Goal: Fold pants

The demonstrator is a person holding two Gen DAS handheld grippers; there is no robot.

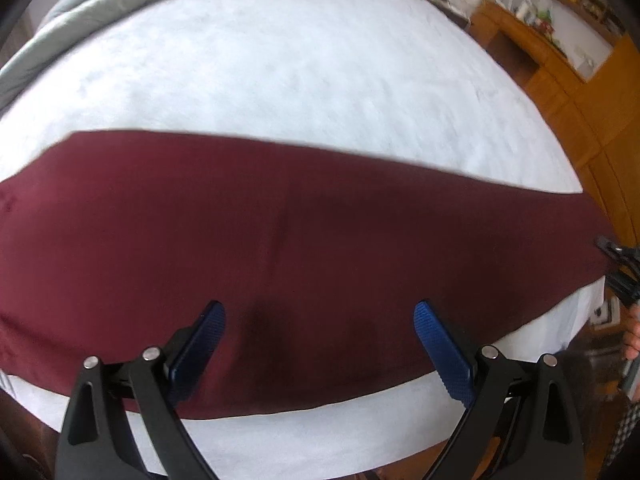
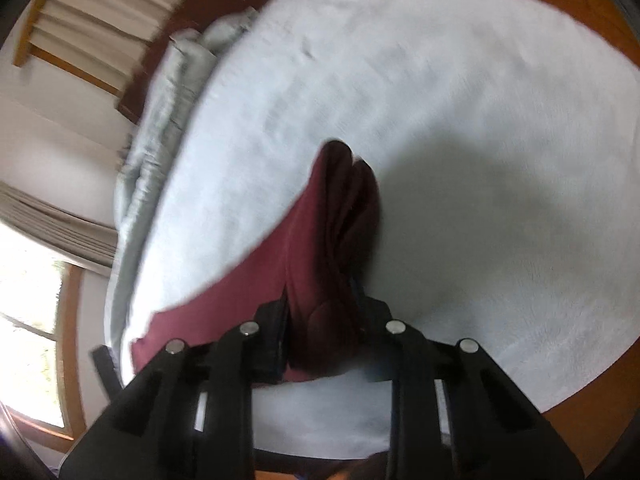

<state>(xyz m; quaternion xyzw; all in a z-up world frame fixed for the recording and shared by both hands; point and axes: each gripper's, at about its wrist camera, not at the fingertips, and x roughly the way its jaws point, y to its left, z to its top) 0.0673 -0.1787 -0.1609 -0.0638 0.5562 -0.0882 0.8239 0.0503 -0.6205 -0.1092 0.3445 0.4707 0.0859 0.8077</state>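
Note:
The maroon pants [image 1: 280,248] lie stretched flat across the near part of a white bed [image 1: 280,60]. My left gripper [image 1: 320,320] hovers open above their near middle, its blue pads [image 1: 436,344] wide apart and empty. My right gripper [image 2: 324,300] is shut on a bunched end of the pants [image 2: 340,216], which stands up in folds between the fingers and is lifted off the bed [image 2: 480,120]. The right gripper also shows at the right edge of the left wrist view [image 1: 620,264].
A grey duvet [image 1: 100,4] is bunched along the far left side of the bed, also in the right wrist view [image 2: 160,120]. Wooden cabinets and cluttered shelves [image 1: 560,40] stand to the right. A window [image 2: 32,300] is at the left.

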